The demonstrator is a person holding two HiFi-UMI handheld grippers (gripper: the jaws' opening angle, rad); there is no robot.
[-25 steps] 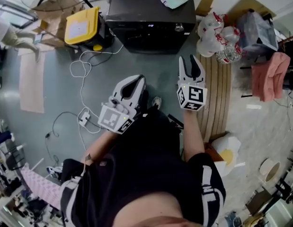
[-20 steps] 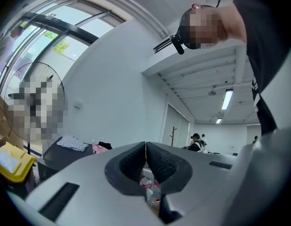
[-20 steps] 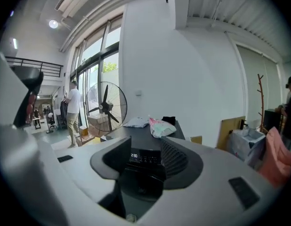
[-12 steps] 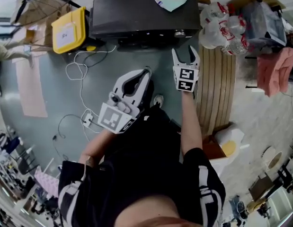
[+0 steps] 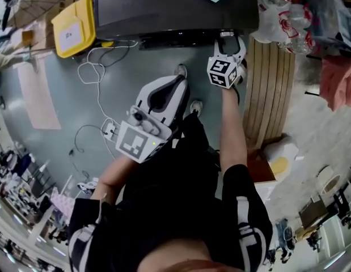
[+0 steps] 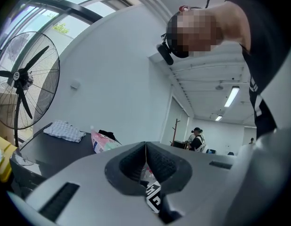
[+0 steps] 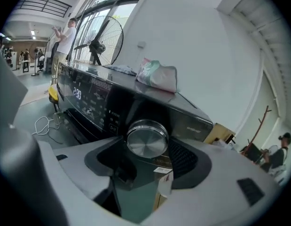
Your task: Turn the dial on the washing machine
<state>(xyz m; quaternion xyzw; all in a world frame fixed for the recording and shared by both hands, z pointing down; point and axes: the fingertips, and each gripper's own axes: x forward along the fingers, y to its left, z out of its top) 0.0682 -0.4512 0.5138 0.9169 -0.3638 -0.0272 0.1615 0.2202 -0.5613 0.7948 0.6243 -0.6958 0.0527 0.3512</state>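
Observation:
The black washing machine (image 5: pixel 164 10) stands at the top of the head view, its lit control panel (image 7: pixel 89 98) facing me. Its round silver dial (image 7: pixel 146 139) sits between the two jaws of my right gripper (image 7: pixel 146 150). Those jaws are opening wide, and a gap shows on each side of the dial. From above, the right gripper (image 5: pixel 229 37) reaches the machine's front, right of centre. My left gripper (image 5: pixel 178 84) hangs lower, near the person's body, away from the machine. Its pads (image 6: pixel 145 147) meet with nothing between them.
A yellow case (image 5: pixel 73 30) lies left of the machine, with a white cable and power strip (image 5: pixel 110 130) on the floor. A wooden slatted board (image 5: pixel 271 89) and bagged bottles (image 5: pixel 283 16) lie to the right. A pastel bag (image 7: pixel 157 76) rests on the machine.
My right gripper has moved forward from mid-floor up to the machine's dial, and its jaws have spread wider. The view has drawn closer to the machine. The left gripper stays shut.

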